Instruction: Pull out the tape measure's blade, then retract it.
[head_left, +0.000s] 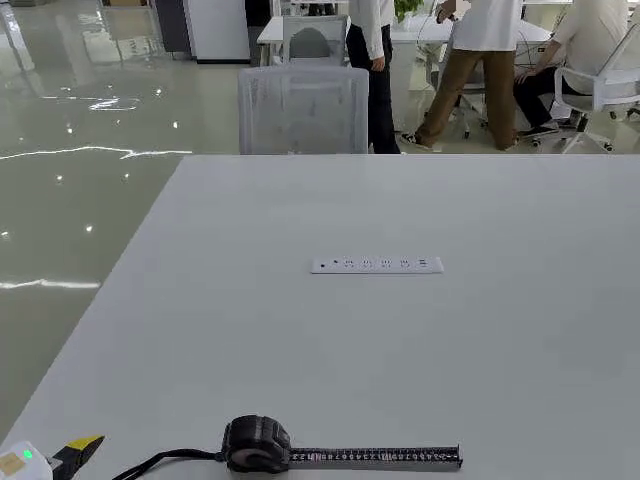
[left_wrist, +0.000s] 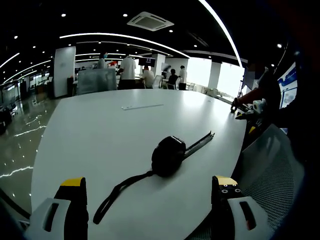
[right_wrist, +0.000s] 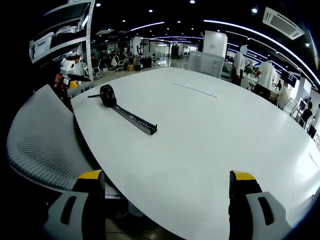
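Left gripper: your left gripper (left_wrist: 150, 182) sits low at the near rim of the table (head_left: 400, 340) and points along the strap toward the tape measure. In the head view it pokes in at the bottom left corner (head_left: 82, 448).
Left fingers: its fingers (left_wrist: 74, 184) are spread wide and grip nothing. They are clear of the case. The strap's loose end lies just beside one finger, and you cannot tell if it touches.
Right gripper: your right gripper (right_wrist: 167, 176) points across the table from beyond its rim, well apart from the tape measure.
Right fingers: these fingers (right_wrist: 243, 177) are also spread wide, holding and touching nothing.
Tape measure: the dark tape measure (head_left: 256, 444) lies flat on the table near your edge, ahead of the left gripper (left_wrist: 168, 156) and far off to one side of the right gripper view (right_wrist: 107, 95).
Blade: the blade (head_left: 375, 458) is pulled out and lies flat on the table, running to your right from the case (left_wrist: 199, 142).
Strap: the black strap (head_left: 165, 461) trails from the case toward the left gripper.
Power strip: a white power strip (head_left: 376, 265) lies mid-table, well apart from the tape measure.
Chairs: one grey mesh chair (head_left: 303, 110) stands at the far side, and another mesh chair (right_wrist: 45, 145) is close by your edge.
Background: people (head_left: 480, 60) are at desks beyond the table.
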